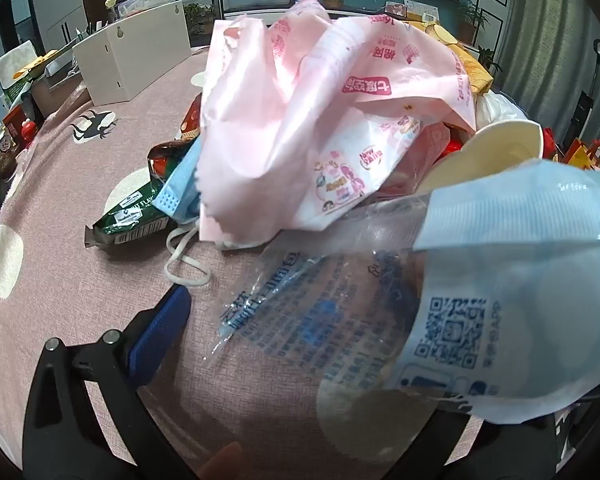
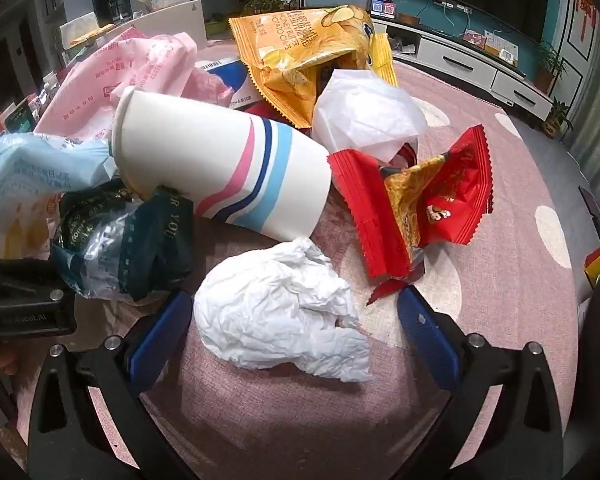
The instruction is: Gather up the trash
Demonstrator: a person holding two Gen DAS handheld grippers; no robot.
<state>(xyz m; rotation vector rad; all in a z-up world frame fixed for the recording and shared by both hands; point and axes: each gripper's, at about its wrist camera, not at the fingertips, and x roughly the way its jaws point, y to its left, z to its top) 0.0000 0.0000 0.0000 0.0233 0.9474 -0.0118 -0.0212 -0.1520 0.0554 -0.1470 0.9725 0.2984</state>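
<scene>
Between my right tool's (image 2: 294, 312) two blue fingers, spread wide, lies a crumpled white tissue (image 2: 284, 312) flat on the pink table (image 2: 500, 184); neither pad touches it yet. I judge this to be the approach step of one more pick: the tool is lined up and only needs to come down and close on the wad. The tissue is soft and loose, so I'd want to bite low and near its middle, or a corner could slip out.

Just beyond it the striped paper cup (image 2: 224, 168) lies on its side, touching a dark green plastic wrapper (image 2: 124, 240) on the left; a red snack packet (image 2: 416, 204) sits to the right, with a white crumpled bag (image 2: 364, 116) and a yellow chip bag (image 2: 312, 52) behind.

My left tool (image 1: 312, 344) has one blue finger (image 1: 160, 336) in view; the other is hidden behind a clear printed wrapper (image 1: 308, 312) and blue face mask (image 1: 520, 280), so I cannot tell whether it grips them. Past that, a pink plastic bag (image 1: 300, 112) tops the heap.
</scene>
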